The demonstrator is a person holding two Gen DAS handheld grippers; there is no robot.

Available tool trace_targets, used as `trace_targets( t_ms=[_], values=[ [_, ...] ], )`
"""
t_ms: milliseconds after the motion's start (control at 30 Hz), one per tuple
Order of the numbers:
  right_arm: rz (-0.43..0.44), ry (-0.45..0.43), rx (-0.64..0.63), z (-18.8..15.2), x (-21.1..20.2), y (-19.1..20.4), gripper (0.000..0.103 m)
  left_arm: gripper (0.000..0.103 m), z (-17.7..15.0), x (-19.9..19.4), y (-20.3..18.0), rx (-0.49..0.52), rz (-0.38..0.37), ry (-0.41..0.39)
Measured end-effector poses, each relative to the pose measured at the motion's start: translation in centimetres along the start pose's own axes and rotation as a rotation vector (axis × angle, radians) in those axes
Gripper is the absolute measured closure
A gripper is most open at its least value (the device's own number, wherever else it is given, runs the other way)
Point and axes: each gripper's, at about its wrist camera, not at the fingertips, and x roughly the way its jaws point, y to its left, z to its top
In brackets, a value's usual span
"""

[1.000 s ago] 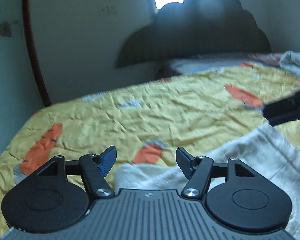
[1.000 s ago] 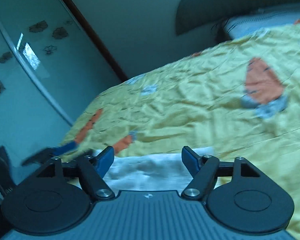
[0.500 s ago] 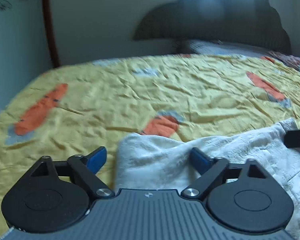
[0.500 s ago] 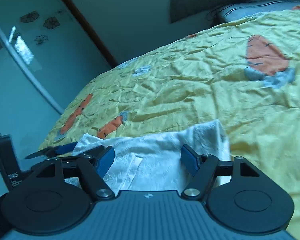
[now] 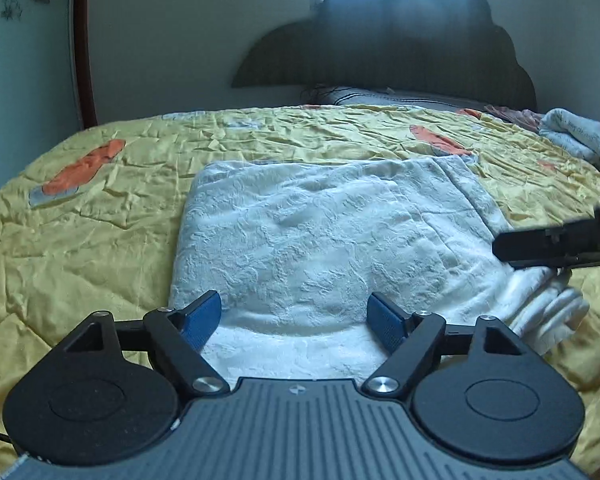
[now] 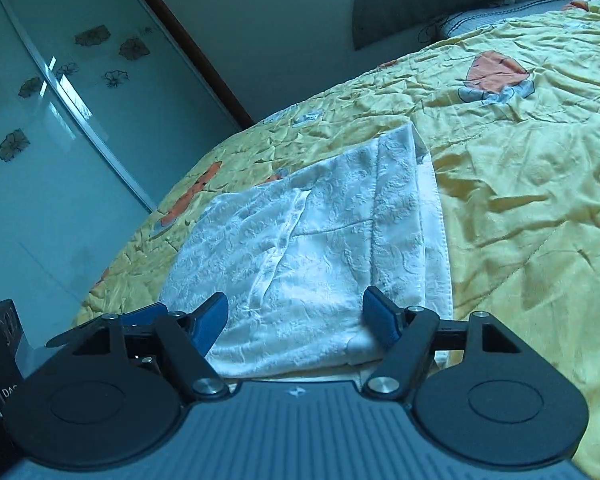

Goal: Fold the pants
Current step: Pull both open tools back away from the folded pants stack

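White textured pants (image 5: 308, 236) lie folded into a rough rectangle on the yellow bedspread (image 5: 100, 224). My left gripper (image 5: 294, 314) hovers over their near edge, its jaws opening wide, blue pads (image 5: 202, 318) clear of the cloth. In the right wrist view the same pants (image 6: 320, 248) show a seam and layered edges at the right side. My right gripper (image 6: 296, 320) is open above their near end, nothing pinched. The right gripper's black finger (image 5: 560, 240) shows at the right edge of the left wrist view, over the pants' bunched right side.
A dark headboard (image 5: 384, 48) and pillow stand at the far end of the bed. Folded pale laundry (image 5: 580, 140) sits at the far right. A glass wardrobe door with flower prints (image 6: 60, 120) runs along the left side. The other gripper's body (image 6: 112, 320) shows at lower left.
Both grippers pulled back toward me and sank, so more of the folded pants shows in front of them. The left jaws spread wider. The pants now lie flat, released.
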Motion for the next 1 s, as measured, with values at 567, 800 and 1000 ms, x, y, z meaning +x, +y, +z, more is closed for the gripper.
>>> trace_targets(
  t_ms=[567,800,1000],
  values=[
    [0.009,0.032,0.036,-2.1,-1.0,1.6,0.029,0.01,-2.0,-2.9,0.0,0.0,0.005,0.013],
    [-0.055,-0.008,-0.01,-1.8,-4.2,4.2,0.029,0.017,-1.0,-5.4,0.6,-0.012,0.023,-0.005],
    [-0.138,0.027,-0.053,-3.4,-5.9,5.1,0.027,0.017,-3.0,-8.9,0.2,-0.012,0.041,0.018]
  ],
)
